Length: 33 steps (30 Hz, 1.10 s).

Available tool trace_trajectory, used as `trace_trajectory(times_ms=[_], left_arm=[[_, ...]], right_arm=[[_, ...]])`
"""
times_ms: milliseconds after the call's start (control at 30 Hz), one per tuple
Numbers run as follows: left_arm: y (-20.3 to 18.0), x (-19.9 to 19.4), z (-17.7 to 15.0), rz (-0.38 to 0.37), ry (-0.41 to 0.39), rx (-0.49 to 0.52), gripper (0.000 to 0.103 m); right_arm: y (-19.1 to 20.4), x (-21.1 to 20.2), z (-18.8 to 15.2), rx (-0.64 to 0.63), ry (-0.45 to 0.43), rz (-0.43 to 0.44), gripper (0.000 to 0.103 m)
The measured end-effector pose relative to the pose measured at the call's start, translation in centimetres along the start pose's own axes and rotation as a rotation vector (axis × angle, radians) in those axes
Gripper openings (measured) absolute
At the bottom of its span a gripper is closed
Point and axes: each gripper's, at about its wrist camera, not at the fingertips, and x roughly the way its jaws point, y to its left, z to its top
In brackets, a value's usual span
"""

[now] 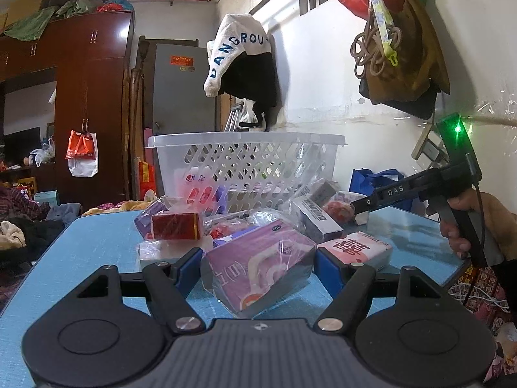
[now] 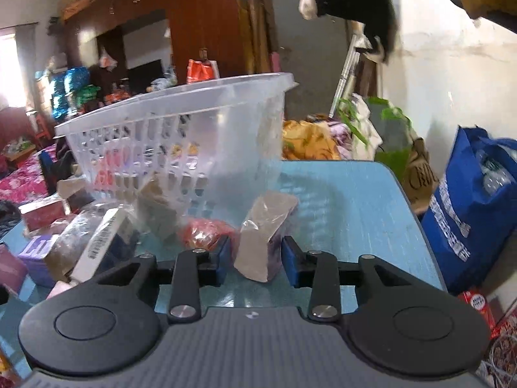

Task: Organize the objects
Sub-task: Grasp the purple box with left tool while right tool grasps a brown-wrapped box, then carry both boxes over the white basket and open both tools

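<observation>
Left wrist view: your left gripper [image 1: 258, 266] is sitting low over the blue table [image 1: 97, 236], its blue pads on either side of a purple box [image 1: 258, 271] wrapped in clear plastic; they are lying against its sides, though whether they are actually pressing it you cannot tell from here. Just beyond it a pink packet [image 1: 358, 247], a red box [image 1: 176, 225] and a white barcoded box [image 1: 315, 215] are lying in a loose heap, all on the table in front of the white basket [image 1: 248, 165], which is standing farther back. Your right hand [image 1: 465, 220] is coming in from the right edge, holding its gripper over the heap. Right wrist view: your right gripper [image 2: 257, 260] is framing a small grey-and-purple wrapped packet [image 2: 263, 239] standing on the table; small gaps are showing between pads and packet, so it is not pinching. A red bag [image 2: 202, 231] is lying just left of it, the basket behind.
</observation>
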Motion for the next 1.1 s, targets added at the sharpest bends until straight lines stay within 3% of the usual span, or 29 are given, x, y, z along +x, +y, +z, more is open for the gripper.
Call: trace_trajectory(times_ms=[167,233,333,567,700,900,1033,1100], left_arm=[[0.1,0.0,-0.2,-0.001,0.001,-0.004,0.078],[0.2,-0.1,-0.2,0.0,0.001,-0.008,0.078],[0.3,-0.4,0.1,0.004,-0.011,-0.013,0.078],[0.7,-1.1,1.3,0.03,-0.067,-0.021,0.077],[1.1,-1.0,3.0,0.038,-0.102,-0.033,0.077],[2.3,1.1,8.6,0.042,-0.158,-0.045,0.077],[4.1,6.3,14.5,0.042,-0.106,-0.101,0.077],[4.7,8.6,16.0,0.061,-0.068,-0.124,0.077]], right_arm=[[0.5,0.1,1.0,-0.01,-0.013,-0.047,0.039],[0.9,1.3,1.4,-0.035,0.024,-0.091,0.04],[0.4,2.2,1.5,-0.023,0.058,-0.078,0.037],[-0.1,-1.9,1.3,-0.01,-0.078,-0.11,0.036],[-0.1,-4.1,2.3,-0.009,-0.148,-0.073,0.036],[3.0,-6.3,5.4,-0.069,-0.303,-0.012,0.036],[5.5,-4.2,9.2,-0.131,-0.28,-0.005,0.035],[6.1,-3.5,10.2,-0.134,-0.275,-0.016,0.035]])
